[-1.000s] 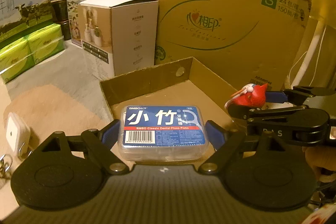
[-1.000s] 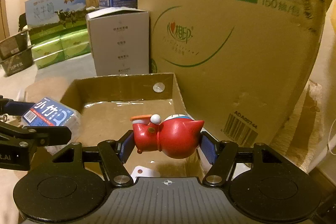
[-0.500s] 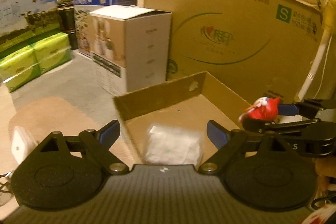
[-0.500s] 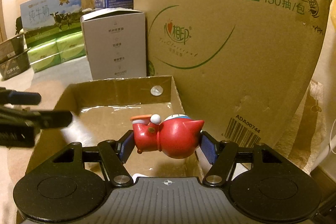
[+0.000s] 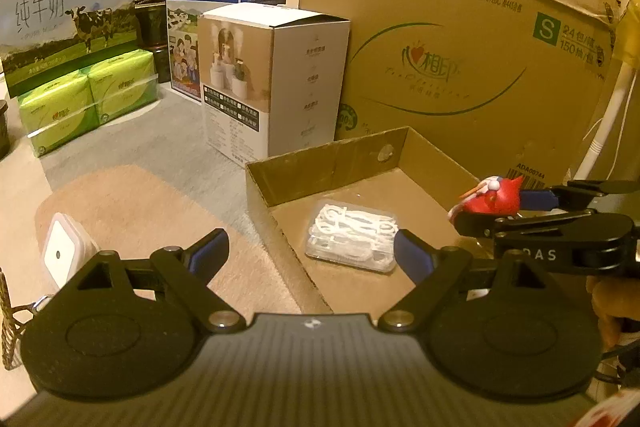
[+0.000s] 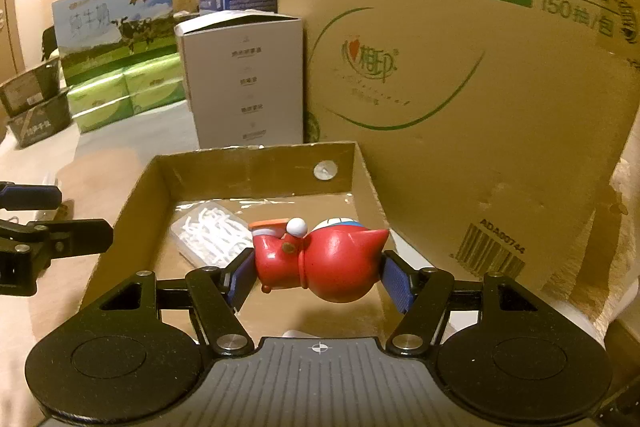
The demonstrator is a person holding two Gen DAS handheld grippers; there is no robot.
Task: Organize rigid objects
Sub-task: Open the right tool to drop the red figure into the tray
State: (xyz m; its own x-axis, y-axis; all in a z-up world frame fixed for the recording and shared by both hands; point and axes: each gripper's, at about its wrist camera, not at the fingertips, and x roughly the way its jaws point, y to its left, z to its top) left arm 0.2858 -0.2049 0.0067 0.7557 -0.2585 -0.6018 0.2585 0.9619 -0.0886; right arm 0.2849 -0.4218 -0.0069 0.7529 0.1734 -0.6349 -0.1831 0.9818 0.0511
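While the floss box (image 5: 352,241) lay inside the cardboard tray (image 5: 320,163), the left gripper (image 5: 310,253) stood released above it; the right gripper (image 6: 318,277) gripped the red figurine (image 6: 324,259), not yet placed.

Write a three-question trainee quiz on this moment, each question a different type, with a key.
1. True or false: the left gripper is shut on the floss pick case.
2. Multiple choice: the red figurine is A) lying in the cardboard tray, B) held in the right gripper, C) on the rug.
3. Fill in: the floss pick case lies inside the cardboard ____.

Key: 1 false, the gripper is open and the case lies in the tray; 2 B; 3 tray.
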